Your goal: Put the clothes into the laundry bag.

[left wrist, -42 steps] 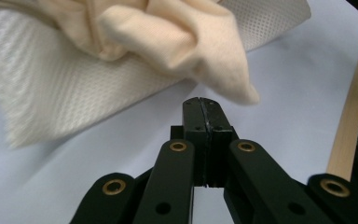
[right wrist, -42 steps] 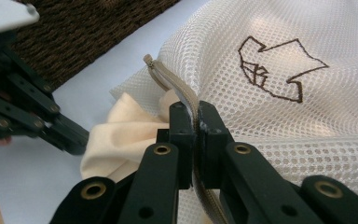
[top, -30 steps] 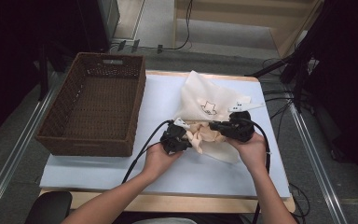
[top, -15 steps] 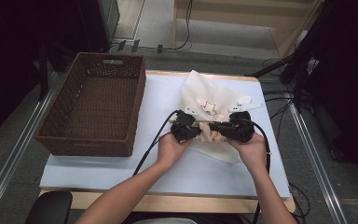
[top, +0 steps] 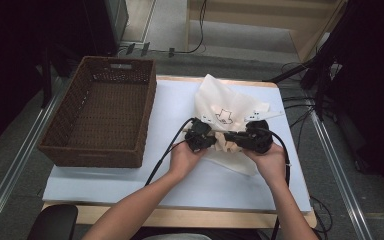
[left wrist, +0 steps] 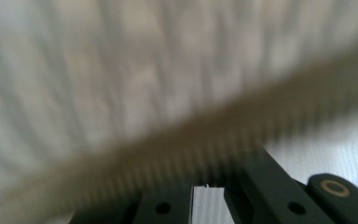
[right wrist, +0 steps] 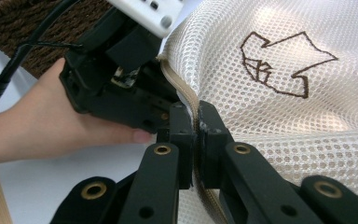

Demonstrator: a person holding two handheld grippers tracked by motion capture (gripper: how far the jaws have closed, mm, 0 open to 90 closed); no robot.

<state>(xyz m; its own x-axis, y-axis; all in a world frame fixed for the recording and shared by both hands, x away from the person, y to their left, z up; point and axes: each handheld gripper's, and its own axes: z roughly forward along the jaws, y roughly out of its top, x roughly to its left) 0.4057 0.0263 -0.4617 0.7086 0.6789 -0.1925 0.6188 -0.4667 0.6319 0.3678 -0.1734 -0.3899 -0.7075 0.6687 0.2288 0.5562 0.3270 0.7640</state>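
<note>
My left gripper slid right along the zip edge of the mesh bag, closing on my right gripper. Right is pinched on the zipper; left looks clamped too. Bag's by the table's far-right edge. Likely unzipping.

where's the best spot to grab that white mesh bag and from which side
Grip the mesh bag by its tan zipper edge, coming from the person's side of the table. That edge is a stiff raised band, thin enough for jaws to pinch, while the loose netting would likely slip or bunch. The right gripper is already shut on it, with the left gripper close beside.
</note>
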